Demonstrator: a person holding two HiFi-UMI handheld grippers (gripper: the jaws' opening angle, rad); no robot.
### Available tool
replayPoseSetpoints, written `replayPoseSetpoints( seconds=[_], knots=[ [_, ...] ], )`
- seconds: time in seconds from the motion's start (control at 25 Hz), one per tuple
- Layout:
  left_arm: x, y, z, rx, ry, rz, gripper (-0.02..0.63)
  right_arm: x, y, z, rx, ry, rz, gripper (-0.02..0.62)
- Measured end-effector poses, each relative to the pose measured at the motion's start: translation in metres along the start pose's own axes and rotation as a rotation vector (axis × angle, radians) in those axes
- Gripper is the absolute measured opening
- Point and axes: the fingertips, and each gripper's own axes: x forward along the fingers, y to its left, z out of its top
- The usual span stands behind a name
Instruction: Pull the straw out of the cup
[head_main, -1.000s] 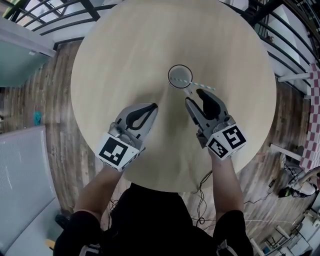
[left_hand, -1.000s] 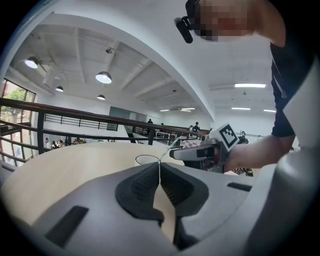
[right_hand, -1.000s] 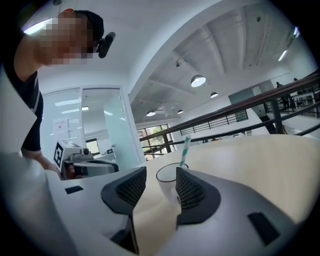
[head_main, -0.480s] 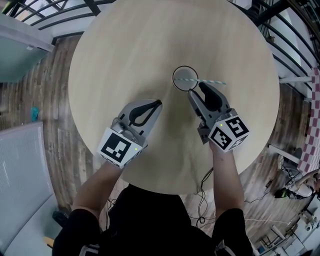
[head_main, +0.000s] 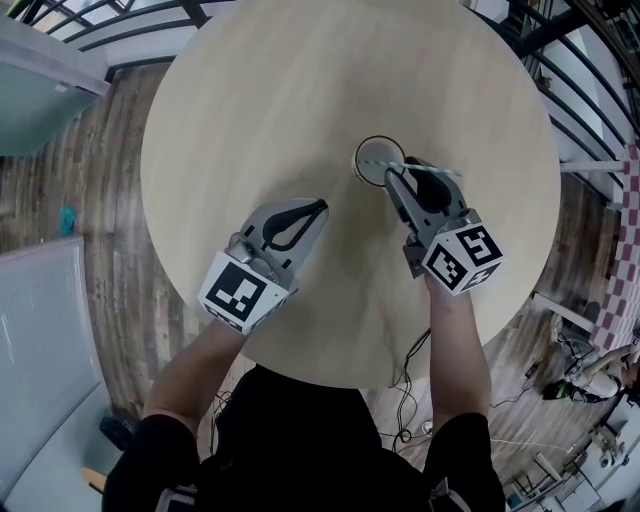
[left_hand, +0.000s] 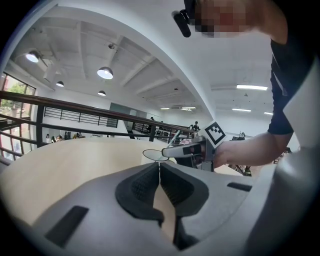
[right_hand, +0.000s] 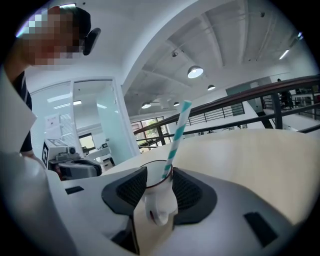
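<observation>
A clear cup (head_main: 372, 150) stands upright on the round pale wooden table (head_main: 250, 100), and a teal-and-white striped straw (head_main: 445, 170) leans out of it to the right. My right gripper (head_main: 402, 170) has its tips at the cup's near right side, under the leaning straw. In the right gripper view the cup (right_hand: 159, 200) shows in the narrow gap between the pads, and the straw (right_hand: 179, 125) rises close to the right pad. That gripper (right_hand: 159, 172) is open. My left gripper (head_main: 318, 207) rests shut and empty, left of the cup (left_hand: 155, 155).
The table edge runs close in front of the person's body. Dark railings (head_main: 560, 90) ring the table's far and right sides over a wooden floor (head_main: 90, 200). A cable (head_main: 410, 355) hangs below the near edge.
My right gripper has moved forward and a little right, up to the cup, and its jaws have narrowed. The left gripper has hardly moved.
</observation>
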Motion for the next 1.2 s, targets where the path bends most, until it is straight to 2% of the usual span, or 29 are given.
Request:
replayPoseSetpoints(
  seconds=[0.2, 0.44, 0.68, 0.8, 1.04, 1.2],
  knots=[
    [-0.015, -0.004, -0.006, -0.022, 0.039, -0.003, 0.014, -0.002, -0.004, 0.003, -0.002, -0.002, -0.056, 0.095],
    [-0.043, -0.012, -0.01, -0.05, 0.063, -0.003, 0.014, -0.005, -0.005, 0.005, 0.024, -0.001, -0.094, 0.057],
    [-0.076, -0.018, -0.014, -0.134, 0.06, 0.03, 0.014, -0.015, 0.004, 0.021, 0.043, 0.01, -0.138, 0.04],
    [-0.095, -0.027, 0.004, -0.127, 0.047, 0.026, 0.014, -0.033, 0.019, 0.039, 0.058, -0.022, -0.147, 0.04],
    [-0.138, -0.058, 0.058, -0.055, 0.001, -0.016, 0.014, -0.092, 0.074, 0.066, 0.076, -0.083, -0.151, 0.04],
    [-0.164, -0.076, 0.076, -0.04, -0.029, -0.046, 0.014, -0.127, 0.102, 0.078, 0.106, -0.124, -0.179, 0.04]
  ],
)
